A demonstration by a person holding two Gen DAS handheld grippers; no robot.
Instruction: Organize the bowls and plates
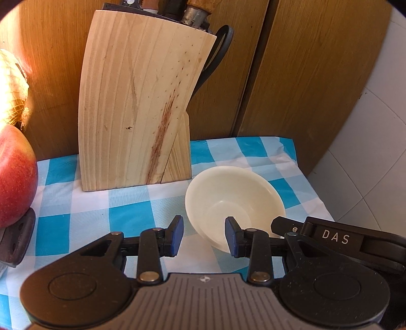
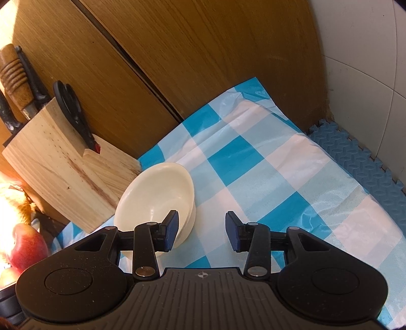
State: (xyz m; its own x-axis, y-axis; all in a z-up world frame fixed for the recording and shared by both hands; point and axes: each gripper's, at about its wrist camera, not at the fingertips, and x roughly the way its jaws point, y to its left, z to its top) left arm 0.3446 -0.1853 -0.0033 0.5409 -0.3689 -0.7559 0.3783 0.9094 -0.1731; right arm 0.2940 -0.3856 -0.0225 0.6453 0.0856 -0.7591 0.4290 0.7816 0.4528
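Left wrist view is taken up at the back by wooden cabinet doors [image 1: 291, 76], against which a checked blue and white tablecloth [image 1: 132, 213] is spread. A white tiled wall [image 1: 375, 157] is seen at the right edge. A pale wooden knife block [image 1: 137, 109] is stood upright on the cloth near the doors, with knife handles [image 1: 195, 12] and black scissors [image 1: 218, 53] held in its top. A cream bowl [image 1: 233, 200] is set upright on the cloth just right of the block's foot, apart from it in this view. A red apple [image 1: 15, 175] is seen at the left edge, with a netted item [image 1: 10, 86] above it. The left gripper [image 1: 204, 236] is held over the near rim of the bowl, its blue-padded fingers [image 1: 177, 236] spread wide with nothing between them; the bowl's near rim is seen through the gap. Part of the right gripper, marked DAS [image 1: 335, 238], is seen just beside the bowl on the right.

In the right wrist view, the right gripper [image 2: 201, 233] is held with its fingers [image 2: 234, 234] wide apart and nothing gripped. The bowl [image 2: 157, 187] is seen left of the gap, behind the left finger, close to the knife block [image 2: 63, 175]. A blue foam mat [image 2: 360, 157] is laid past the cloth's right edge.
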